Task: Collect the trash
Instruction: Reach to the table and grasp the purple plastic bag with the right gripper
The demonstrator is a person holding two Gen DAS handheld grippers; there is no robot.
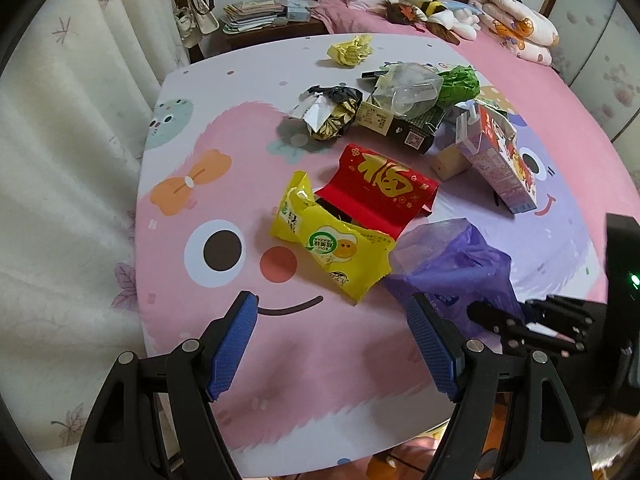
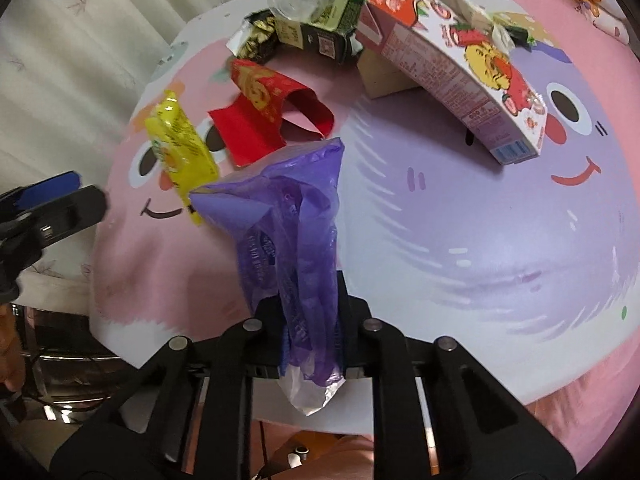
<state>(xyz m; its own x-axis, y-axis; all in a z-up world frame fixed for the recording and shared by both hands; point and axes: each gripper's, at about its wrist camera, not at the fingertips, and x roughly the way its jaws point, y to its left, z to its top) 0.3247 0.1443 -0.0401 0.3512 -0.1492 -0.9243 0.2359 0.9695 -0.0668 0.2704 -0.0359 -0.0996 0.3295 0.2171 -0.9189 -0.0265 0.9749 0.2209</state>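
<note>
My right gripper (image 2: 310, 312) is shut on a purple plastic bag (image 2: 292, 240), which stands up from its jaws over the table's near edge. The same bag (image 1: 452, 264) shows at the right in the left wrist view. My left gripper (image 1: 332, 320) is open above the pink part of the table, nothing between its blue pads (image 1: 234, 344). Just beyond it lie a yellow snack wrapper (image 1: 332, 244) and a red folded packet (image 1: 380, 188). Further back are a black-and-gold wrapper (image 1: 332, 112), a dark box (image 1: 404, 124), a clear plastic cup (image 1: 404, 88), green paper (image 1: 460, 82), a strawberry carton (image 1: 500, 160) and a yellow crumpled paper (image 1: 350, 50).
The round table (image 1: 200, 184) has a cartoon-print cover. A curtain (image 1: 60, 140) hangs at the left. Behind the table are a bed (image 1: 568, 80) with plush toys and a nightstand (image 1: 256, 20) with stacked papers. A person's hand (image 2: 8, 352) is at the left edge.
</note>
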